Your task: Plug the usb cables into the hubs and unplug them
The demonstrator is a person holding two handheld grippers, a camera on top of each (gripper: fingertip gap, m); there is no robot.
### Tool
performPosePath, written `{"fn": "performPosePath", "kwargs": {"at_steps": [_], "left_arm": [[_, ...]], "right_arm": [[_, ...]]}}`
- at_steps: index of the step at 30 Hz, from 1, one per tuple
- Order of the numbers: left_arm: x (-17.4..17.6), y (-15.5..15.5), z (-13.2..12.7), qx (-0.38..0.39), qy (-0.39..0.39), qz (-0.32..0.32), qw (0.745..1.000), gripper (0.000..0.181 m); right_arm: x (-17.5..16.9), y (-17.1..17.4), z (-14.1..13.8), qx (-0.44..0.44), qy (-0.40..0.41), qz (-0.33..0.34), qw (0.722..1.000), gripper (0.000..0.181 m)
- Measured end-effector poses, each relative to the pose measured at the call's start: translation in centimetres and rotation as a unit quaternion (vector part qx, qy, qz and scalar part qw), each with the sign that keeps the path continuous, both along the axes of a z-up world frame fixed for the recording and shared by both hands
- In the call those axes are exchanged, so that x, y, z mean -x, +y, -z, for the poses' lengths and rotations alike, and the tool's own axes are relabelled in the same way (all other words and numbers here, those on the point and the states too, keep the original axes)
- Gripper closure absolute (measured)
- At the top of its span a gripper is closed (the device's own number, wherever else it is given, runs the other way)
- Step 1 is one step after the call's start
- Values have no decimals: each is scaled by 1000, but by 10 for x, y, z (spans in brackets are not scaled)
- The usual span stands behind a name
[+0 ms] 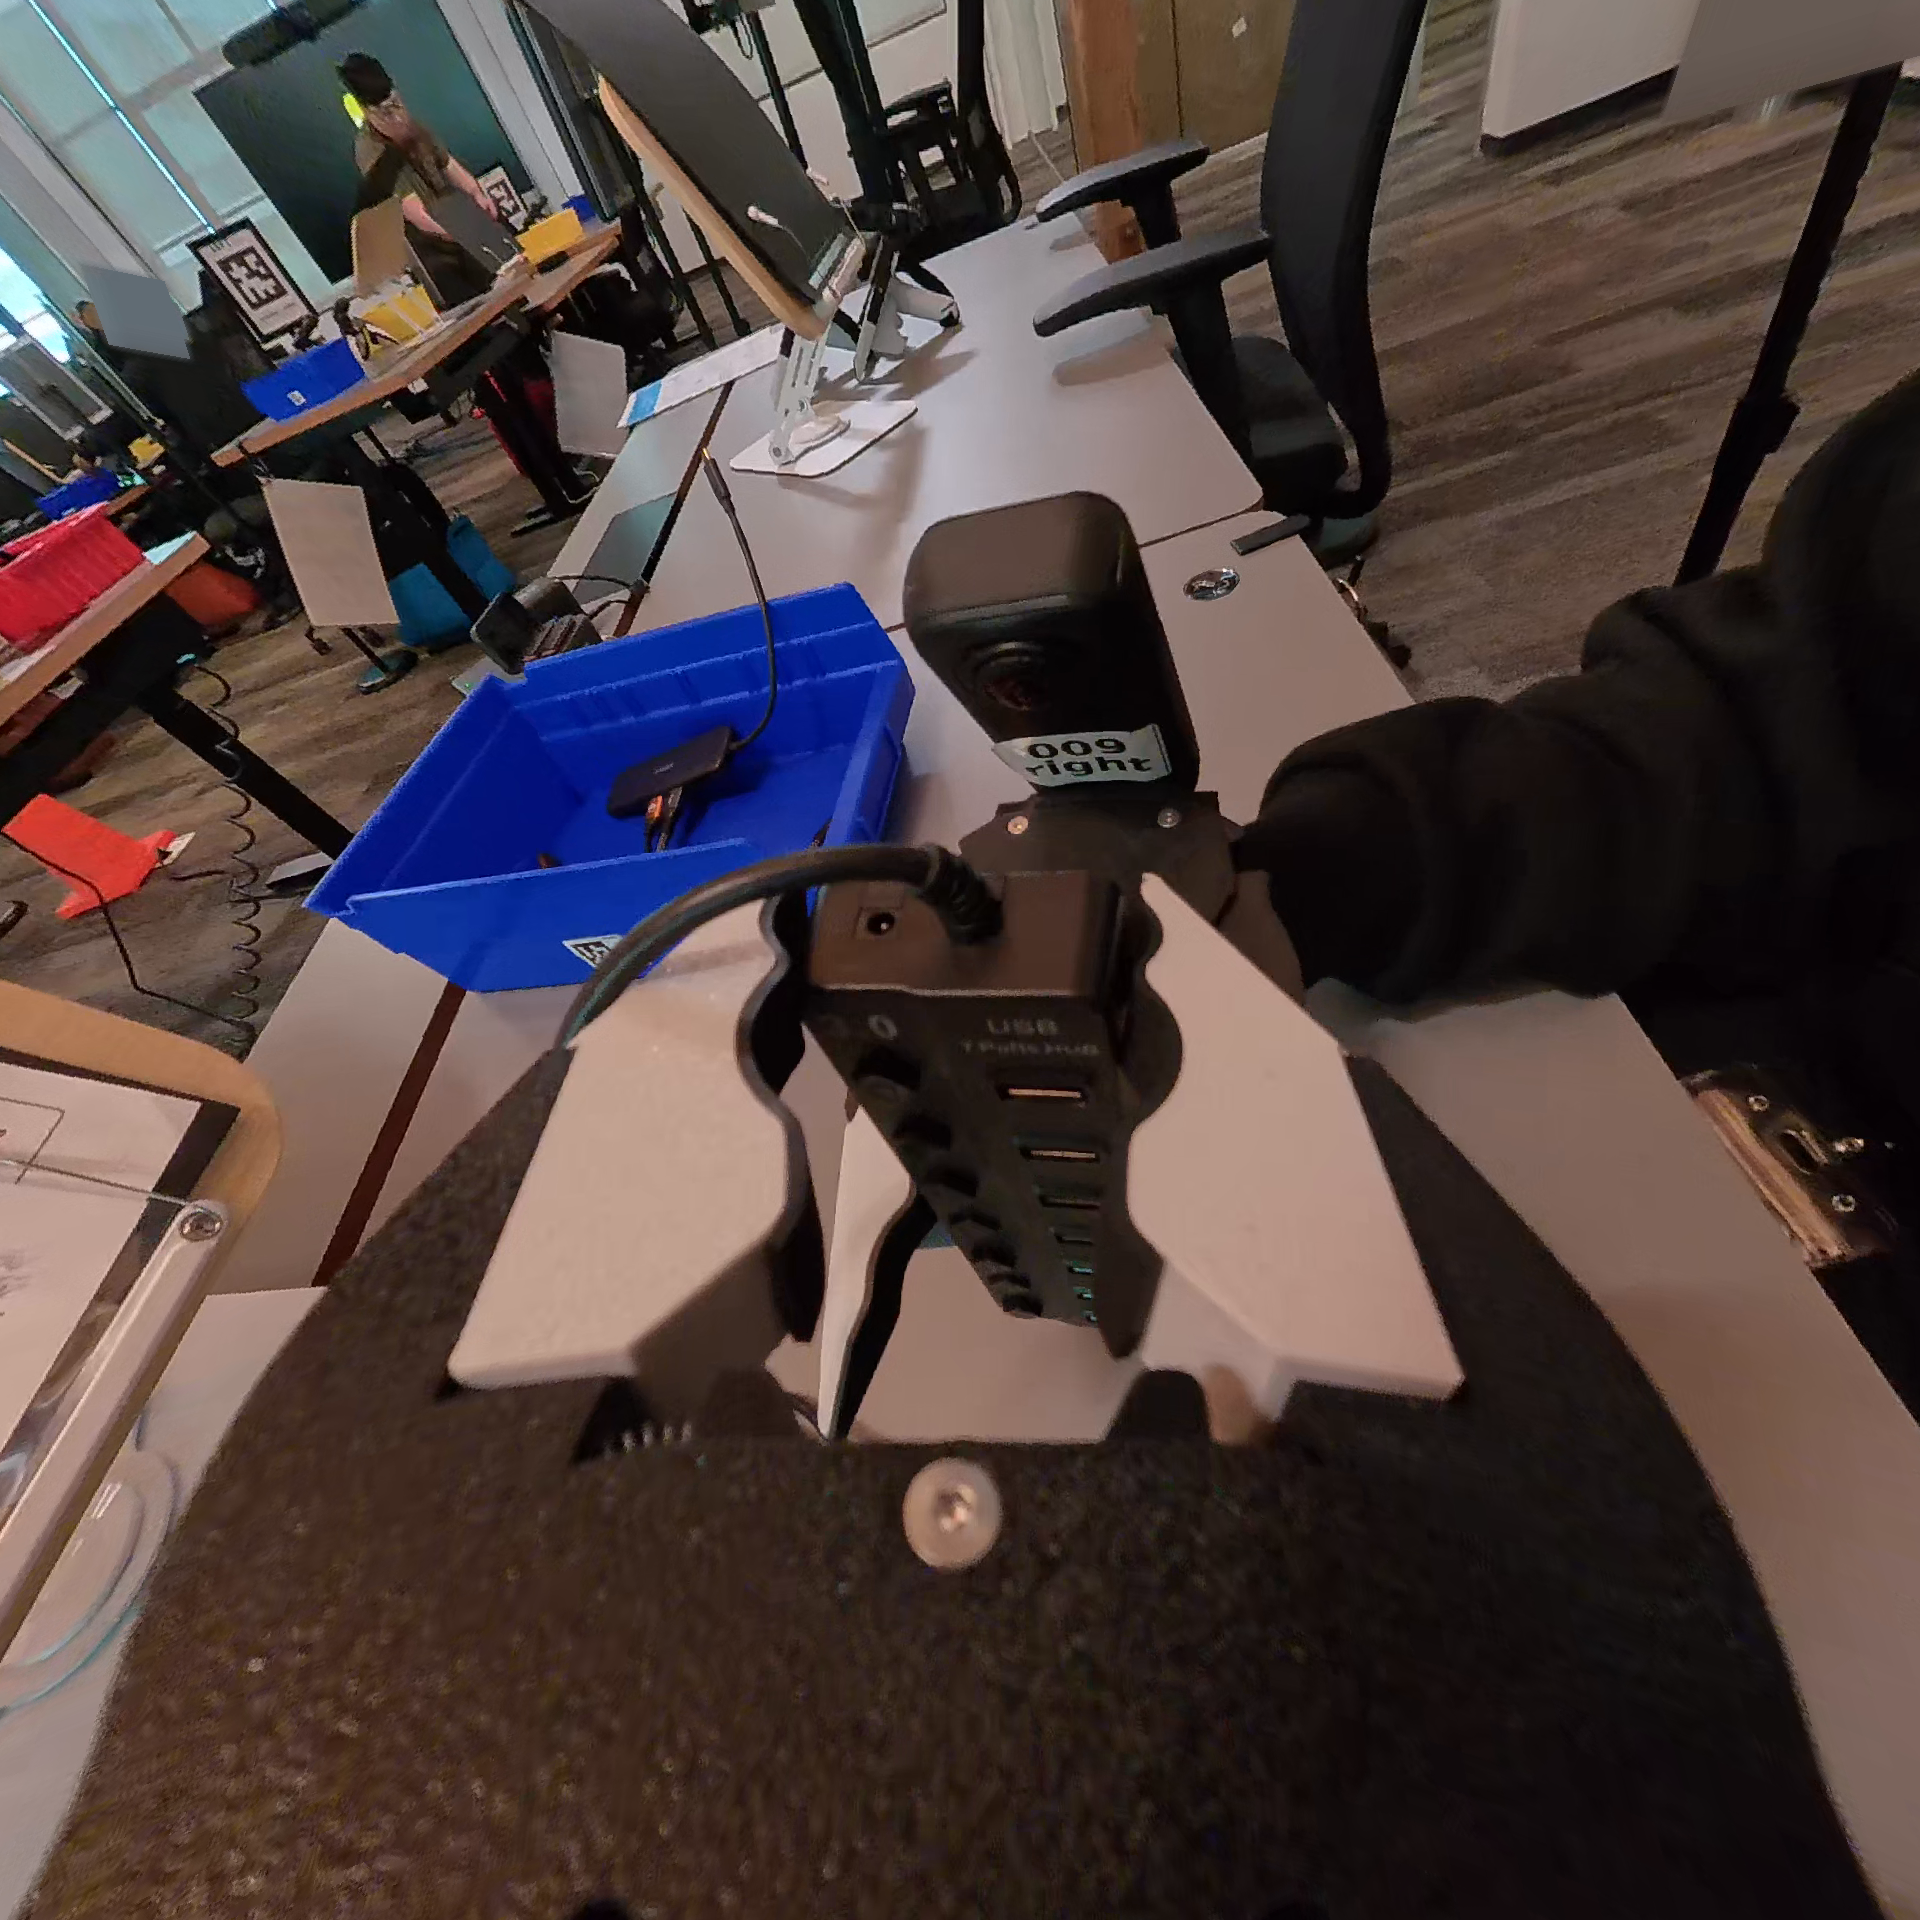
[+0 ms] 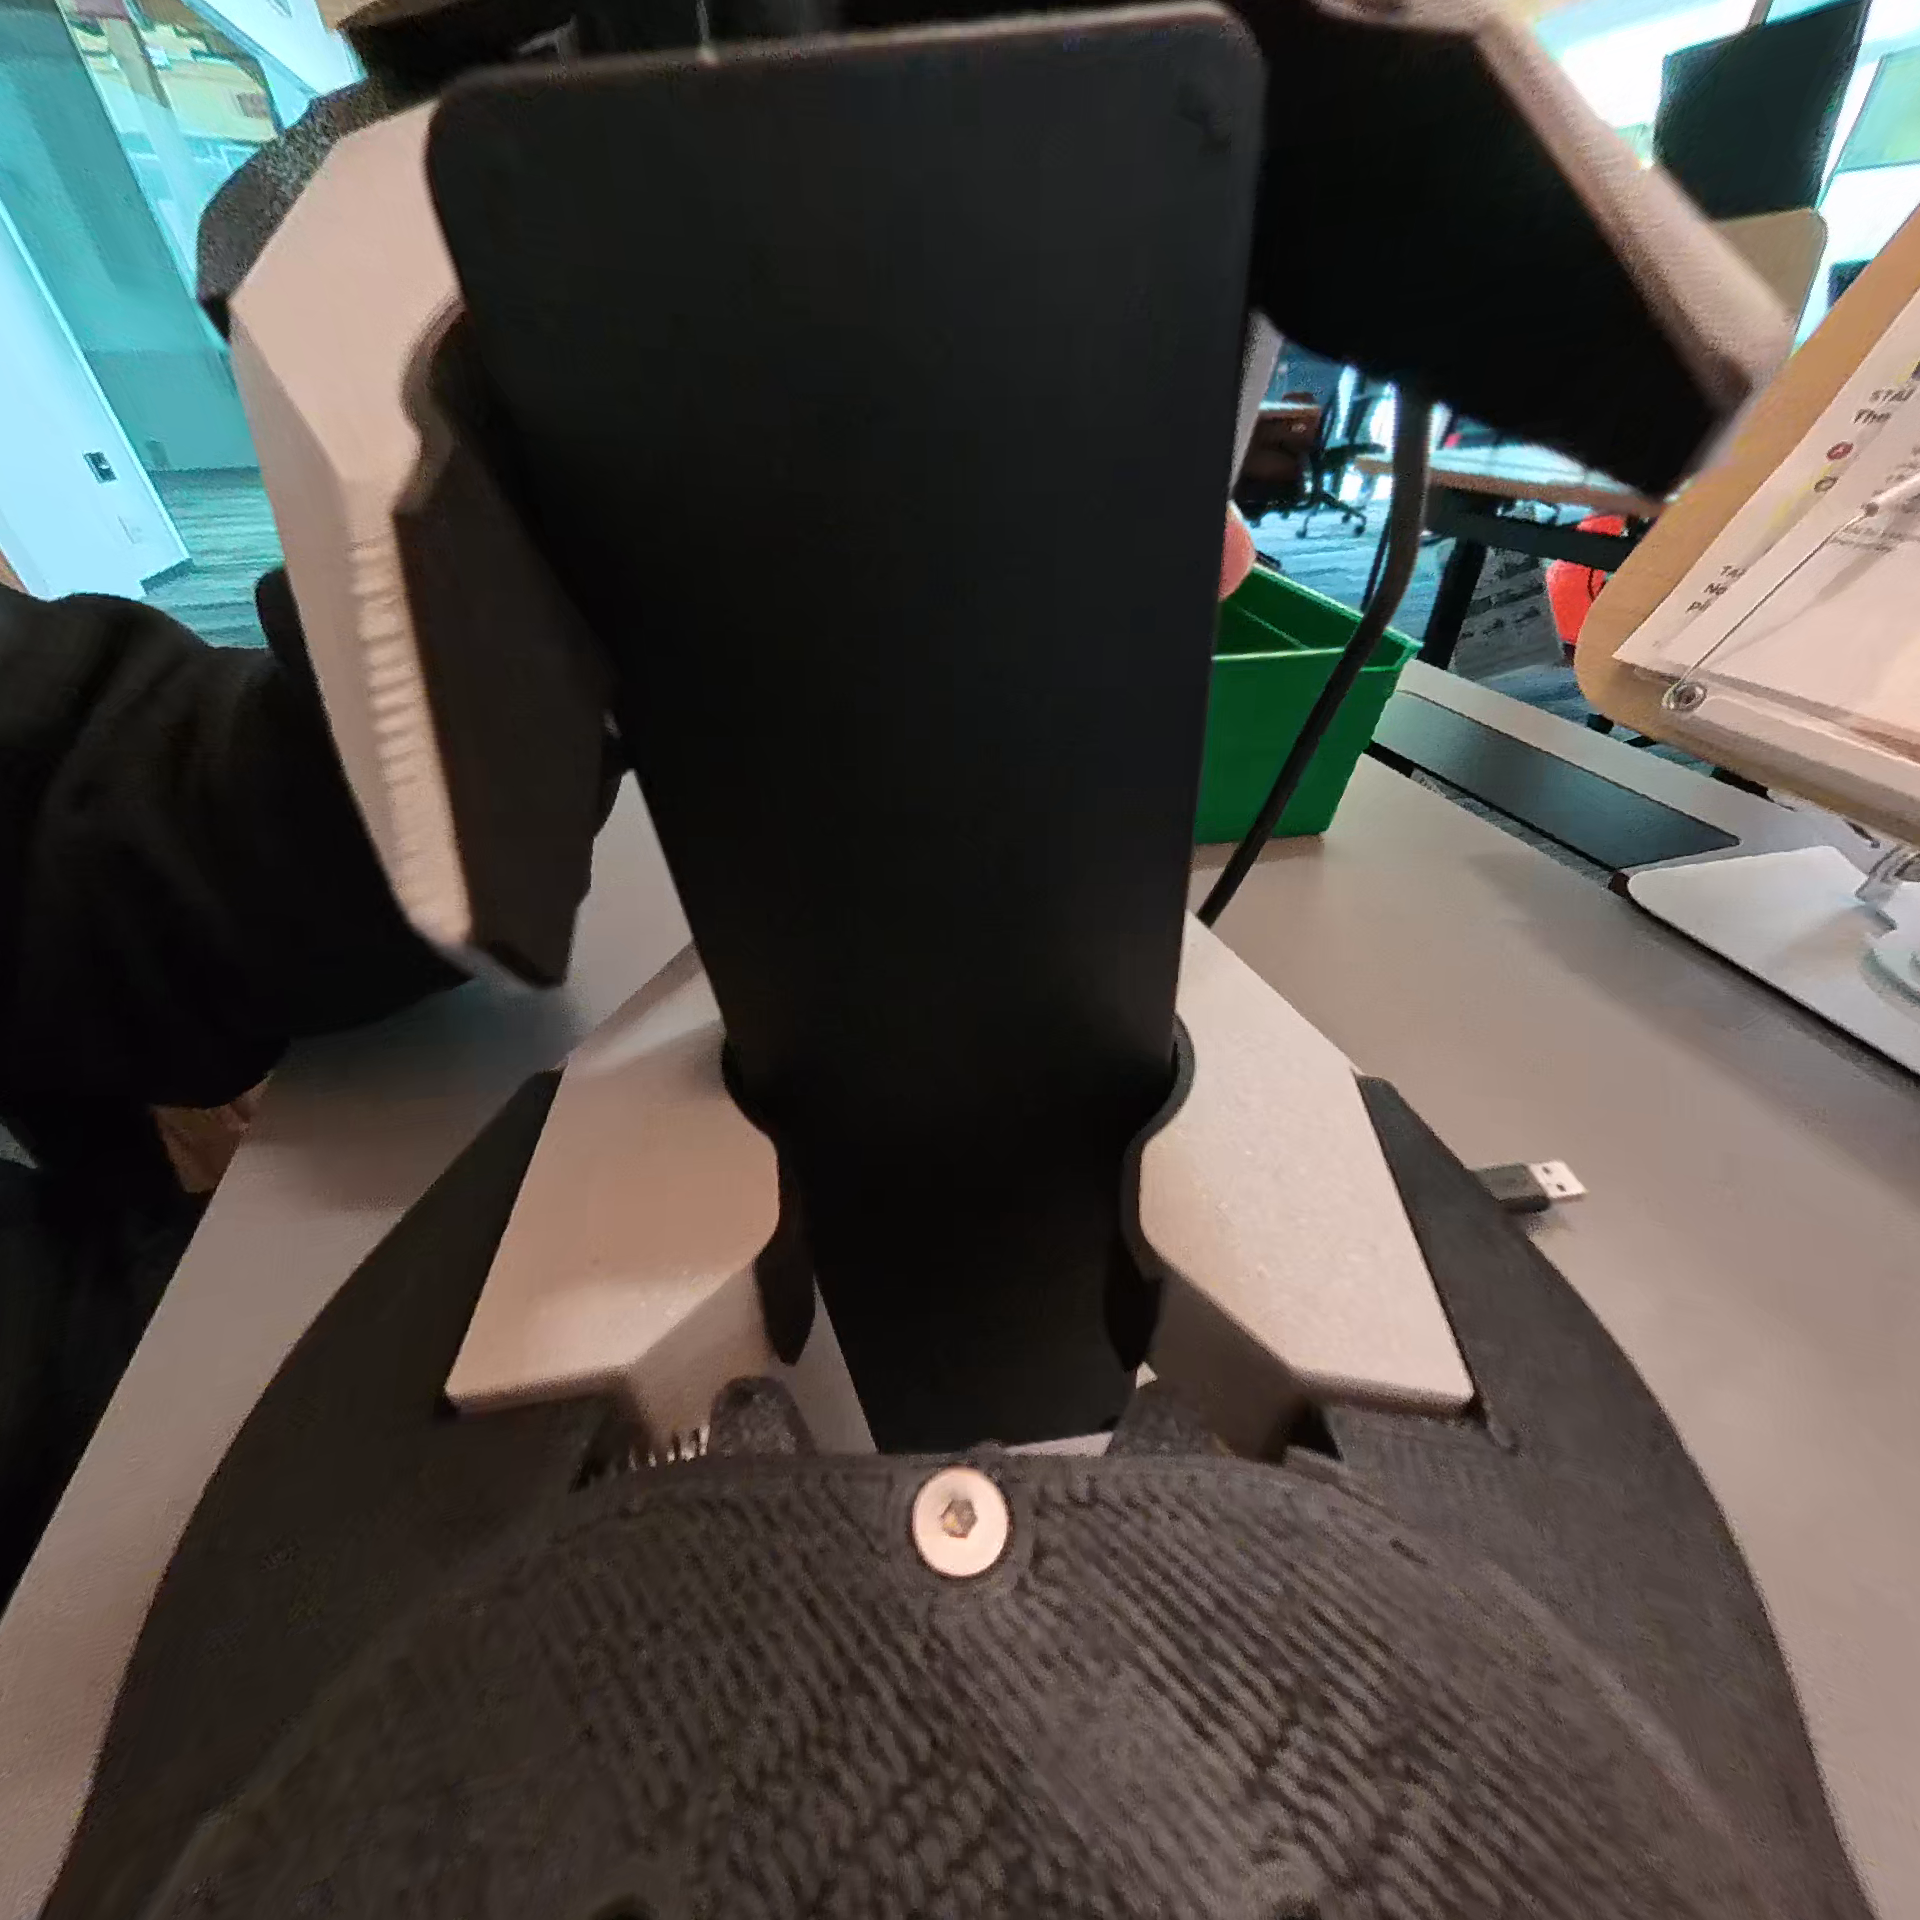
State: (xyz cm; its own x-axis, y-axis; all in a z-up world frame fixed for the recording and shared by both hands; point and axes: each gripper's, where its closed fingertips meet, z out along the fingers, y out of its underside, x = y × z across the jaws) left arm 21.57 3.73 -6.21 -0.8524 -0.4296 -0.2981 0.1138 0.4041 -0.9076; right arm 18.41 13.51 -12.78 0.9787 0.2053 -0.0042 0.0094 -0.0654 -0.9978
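A black multi-port USB hub [image 1: 1039, 1122] with a row of ports and switches stands between the fingers of my left gripper [image 1: 956, 966], which is shut on its cable end. My right gripper [image 2: 956, 1143] is shut on the hub's other end; its plain black back [image 2: 852, 520] fills the right wrist view. The right gripper's camera [image 1: 1049, 644] shows just beyond the hub. The left gripper's fingers [image 2: 416, 623] flank the hub's top. The hub's own cable [image 1: 727, 894] curves left and hangs to the table [image 2: 1340, 675]. A loose USB plug [image 2: 1538, 1184] lies on the table to the right.
A blue bin [image 1: 468, 883] ahead on the left holds a small dark hub [image 1: 670, 774] with cables. A green bin [image 2: 1278, 717] stands behind the hub. A clipboard stand [image 2: 1766, 520] is at the right. A person's black sleeve [image 1: 1610, 831] reaches in.
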Motion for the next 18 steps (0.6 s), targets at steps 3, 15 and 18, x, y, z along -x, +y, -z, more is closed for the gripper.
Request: {"fn": "performPosePath", "kwargs": {"at_steps": [3, 15, 18], "left_arm": [[0, 0, 2, -6, 0, -1, 1000, 123], [-3, 17, 1, -11, 62, -73, 995, 96], [12, 34, -3, -11, 107, -76, 991, 99]], "right_arm": [[-1, -1, 2, 6, -13, 1, 1000, 116], [-16, -10, -17, -35, 7, 28, 999, 118], [-31, -20, -31, -75, 46, 48, 995, 118]]}}
